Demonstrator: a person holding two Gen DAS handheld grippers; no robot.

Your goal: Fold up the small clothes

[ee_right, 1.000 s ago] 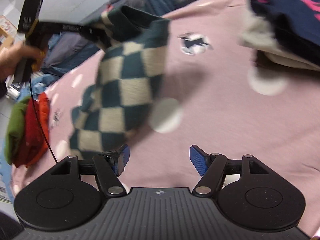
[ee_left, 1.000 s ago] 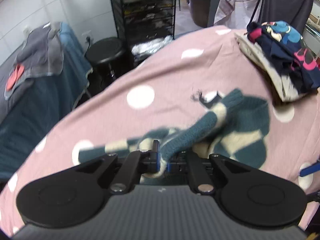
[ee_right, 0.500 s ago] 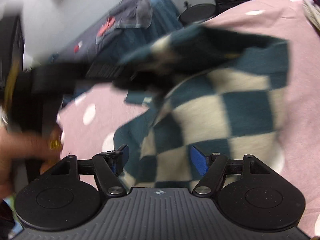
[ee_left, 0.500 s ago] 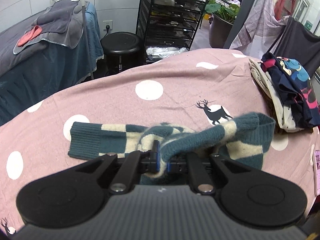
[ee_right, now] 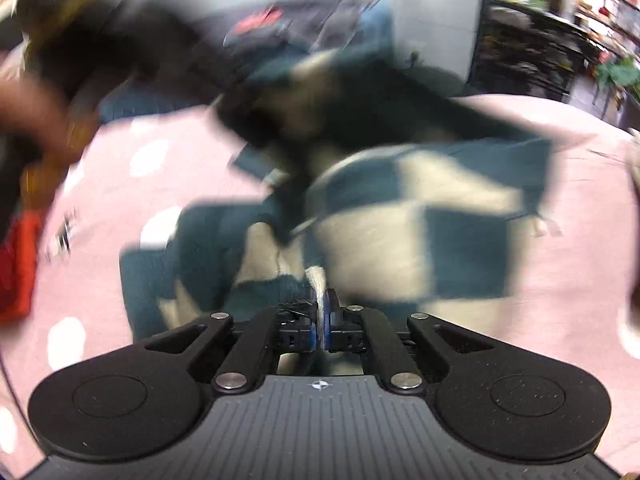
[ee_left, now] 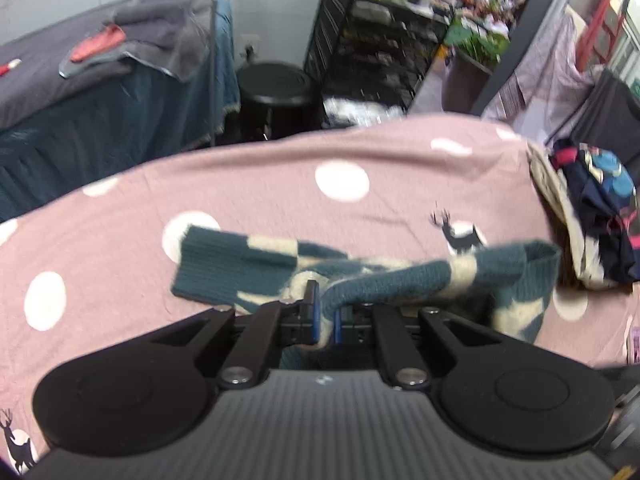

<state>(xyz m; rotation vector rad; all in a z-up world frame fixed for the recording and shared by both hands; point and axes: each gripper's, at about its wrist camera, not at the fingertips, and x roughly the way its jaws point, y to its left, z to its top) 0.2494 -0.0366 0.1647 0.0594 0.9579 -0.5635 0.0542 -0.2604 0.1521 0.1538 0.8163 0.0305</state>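
A small teal and cream checkered knit sweater [ee_left: 400, 276] hangs over the pink spotted bedspread [ee_left: 240, 184]. My left gripper [ee_left: 325, 316] is shut on a fold of it, with one sleeve [ee_left: 216, 268] trailing left on the spread. In the right wrist view, which is blurred, the sweater [ee_right: 420, 216] fills the middle and my right gripper [ee_right: 321, 322] is shut on its cream edge. The left hand and its gripper show as a dark blur at upper left.
A stack of folded clothes [ee_left: 588, 216] lies at the right of the spread. A red and green pile [ee_right: 16, 264] sits at its left edge. Beyond the bed stand a black stool [ee_left: 274, 88], a black shelf rack [ee_left: 376, 28] and a blue-draped table [ee_left: 100, 92].
My right gripper, open half a second ago, has shut on the sweater's edge. The left gripper kept its hold and lifted a little; the view swung slightly left.
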